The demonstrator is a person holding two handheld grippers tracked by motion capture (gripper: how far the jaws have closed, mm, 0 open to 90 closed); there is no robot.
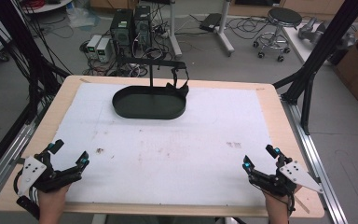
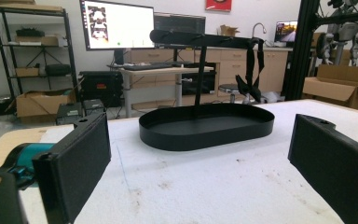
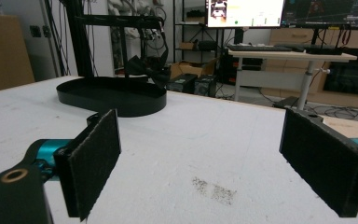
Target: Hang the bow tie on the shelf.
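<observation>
Counter (image 1: pixel 270 100) of pale wood, covered over most of its top by a white sheet (image 1: pixel 177 149), scuffed and spotted with brown marks.

Black oval tray (image 1: pixel 121 106) at the far middle of that sheet, well apart from both grippers; low wall, flat floor, bare inside as far as can be seen. Thin upright post (image 1: pixel 151 77) rising from its back edge, topped by a horizontal crossbar (image 1: pixel 158 64).

Black strap (image 1: pixel 181 86) hanging from one end of the crossbar, ending in a bow-shaped knot that dangles just above the tray's rim. Seen also from the left gripper view (image 2: pixel 251 84) and the right gripper view (image 3: pixel 147 67), to one side of the post each time.

Probably light, soft and floppy: likely to swing when touched and to sag once lifted. Best taken at the knot, where the cloth bunches thick enough to pinch, rather than at the thin band. Worth lifting up and off the bar's end, not tugging sideways, since the stand looks slim and could tip or slide.

Left gripper (image 1: pixel 69 152) at the near left corner, right gripper (image 1: pixel 260 157) at the near right corner, each held in a hand, both aimed toward the tray.

Fingers (image 2: pixel 77 163) of the left spread wide, nothing between them; fingers (image 3: pixel 95 161) of the right likewise wide apart and holding nothing.
</observation>
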